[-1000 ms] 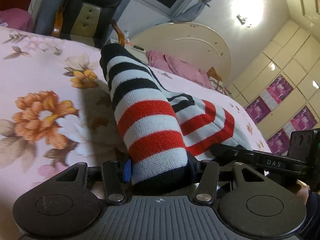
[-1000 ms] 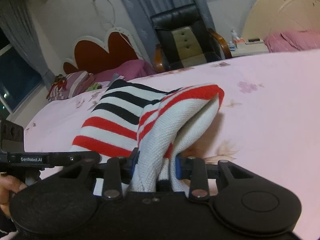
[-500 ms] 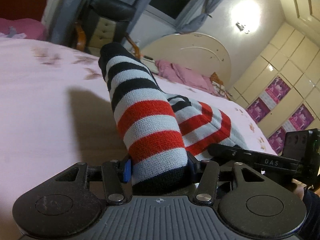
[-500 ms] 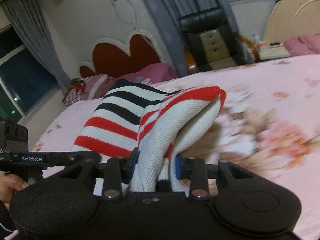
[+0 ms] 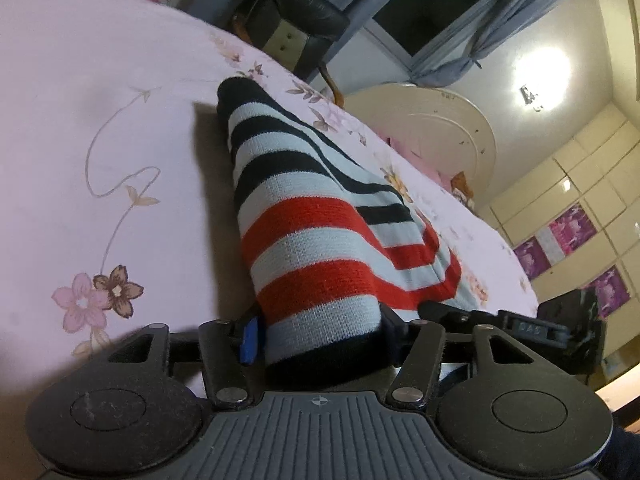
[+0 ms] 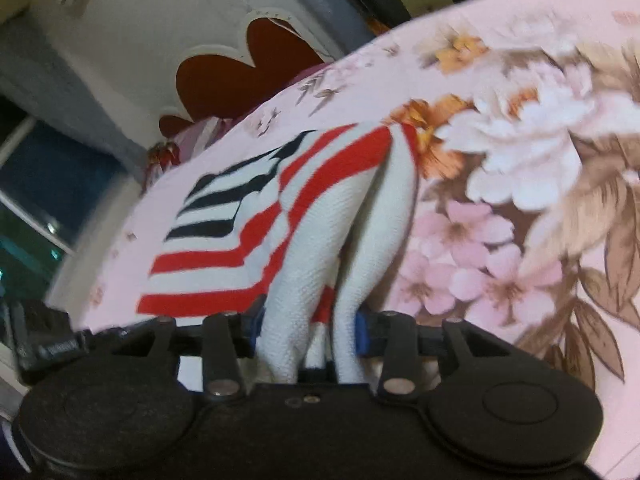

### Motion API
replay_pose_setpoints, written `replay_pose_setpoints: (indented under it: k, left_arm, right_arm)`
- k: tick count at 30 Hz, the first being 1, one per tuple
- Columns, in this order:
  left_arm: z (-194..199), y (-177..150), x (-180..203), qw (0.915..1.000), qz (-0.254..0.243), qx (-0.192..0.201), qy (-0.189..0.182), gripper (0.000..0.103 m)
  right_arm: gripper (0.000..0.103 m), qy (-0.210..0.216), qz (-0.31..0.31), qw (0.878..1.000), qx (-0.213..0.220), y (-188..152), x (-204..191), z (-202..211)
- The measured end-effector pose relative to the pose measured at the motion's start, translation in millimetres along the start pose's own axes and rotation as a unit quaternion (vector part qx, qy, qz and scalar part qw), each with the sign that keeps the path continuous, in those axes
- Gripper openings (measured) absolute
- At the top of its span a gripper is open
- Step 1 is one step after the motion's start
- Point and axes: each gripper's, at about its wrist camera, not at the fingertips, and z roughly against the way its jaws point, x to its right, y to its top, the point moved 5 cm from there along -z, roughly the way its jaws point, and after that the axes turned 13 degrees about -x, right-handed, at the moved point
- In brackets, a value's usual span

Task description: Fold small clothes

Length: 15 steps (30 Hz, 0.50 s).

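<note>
A small knitted garment with red, black and white stripes (image 5: pixel 304 216) lies bunched over the pink floral bed sheet (image 5: pixel 100 120). My left gripper (image 5: pixel 320 340) has one thick folded end of it between its blue pads, and the jaws are opening. In the right wrist view the other end of the garment (image 6: pixel 240 240) rises in two white folds between the pads of my right gripper (image 6: pixel 306 332), whose jaws are opening too. The fabric still fills both gaps. Each gripper shows at the edge of the other's view: the right gripper (image 5: pixel 520 328) and the left gripper (image 6: pixel 52 348).
A black padded chair (image 5: pixel 296 28) stands beyond the bed's far edge, beside grey curtains and a dark window. A second bed with a cream headboard (image 5: pixel 432 128) and wardrobe doors fill the right. A red heart-shaped headboard (image 6: pixel 240 68) is at the bed's head.
Both grippers have carried the garment sideways across the sheet and a little lower, rolling as they went. Their pads stand slightly wider apart around the fabric than before.
</note>
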Motion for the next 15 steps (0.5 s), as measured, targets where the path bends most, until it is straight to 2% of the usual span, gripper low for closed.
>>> replay_pose_setpoints:
  k: [2, 4, 6, 7, 9, 10, 12, 13, 15]
  left_arm:
    - [5, -2, 0, 0.9999, 0.001, 0.005, 0.009, 0.062]
    - [18, -3, 3, 0.9995, -0.005, 0.019, 0.025, 0.063]
    - [38, -5, 14, 0.9975, -0.022, 0.045, 0.05, 0.063]
    - [47, -5, 20, 0.9959, -0.034, 0.056, 0.062, 0.063]
    - [61, 2, 32, 0.9924, -0.066, 0.079, 0.066, 0.063]
    - [63, 5, 39, 0.9917, -0.077, 0.081, 0.062, 0.063]
    - [55, 13, 55, 0.9889, -0.11, 0.074, 0.067, 0.063]
    - [48, 17, 60, 0.9866, -0.124, 0.068, 0.082, 0.063]
    - [38, 22, 62, 0.985, -0.131, 0.058, 0.096, 0.063]
  right_arm:
    - [0.04, 0.0, -0.004, 1.0, -0.011, 3, 1, 4]
    - [0.049, -0.011, -0.011, 1.0, -0.008, 7, 1, 16]
    - [0.048, -0.027, -0.007, 0.999, 0.017, 11, -1, 36]
    - [0.042, -0.037, -0.002, 0.999, 0.033, 13, -2, 48]
    - [0.04, -0.061, 0.02, 0.996, 0.06, 19, -8, 66]
    - [0.042, -0.071, 0.026, 0.995, 0.065, 24, -10, 68]
    - [0.045, -0.077, 0.021, 0.995, 0.056, 34, -7, 63]
    - [0.048, -0.075, 0.003, 0.996, 0.041, 40, 0, 55]
    - [0.053, -0.046, -0.038, 0.998, 0.022, 46, 11, 39]
